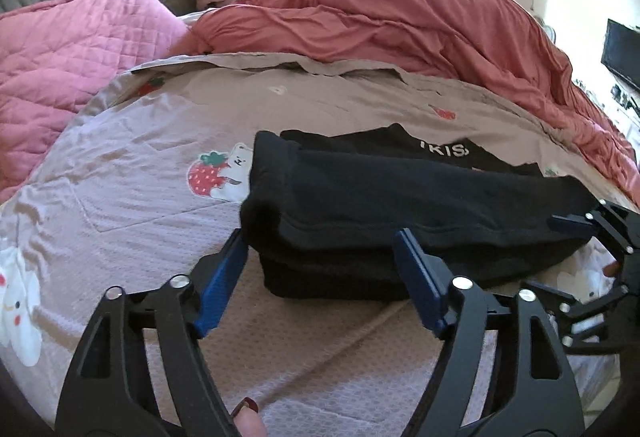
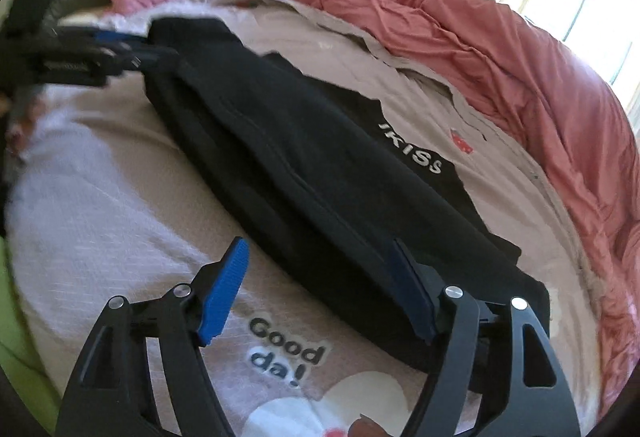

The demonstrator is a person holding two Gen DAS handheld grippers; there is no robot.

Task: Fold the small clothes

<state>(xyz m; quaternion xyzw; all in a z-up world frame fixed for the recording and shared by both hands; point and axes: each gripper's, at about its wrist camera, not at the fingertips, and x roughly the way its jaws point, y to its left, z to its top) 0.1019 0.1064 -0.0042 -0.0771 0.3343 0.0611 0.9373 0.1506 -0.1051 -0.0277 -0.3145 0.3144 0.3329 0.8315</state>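
Black garment [image 1: 400, 205] lies folded on the beige printed sheet [image 1: 140, 221], centre to 3 o'clock in the left wrist view; left gripper [image 1: 320, 277] at 6 o'clock has jaws wide apart, clamping nothing, pads flanking the fold's near left corner, contact unclear, and the right gripper [image 1: 576, 225] at 3 o'clock is cut off by the rim. Right wrist view: same garment [image 2: 320, 165] runs 10 to 4 o'clock, right gripper [image 2: 324, 289] spread and empty, its right pad over the cloth edge, touch uncertain; left gripper [image 2: 120, 45] at 9 o'clock is blurred, spread unreadable there.
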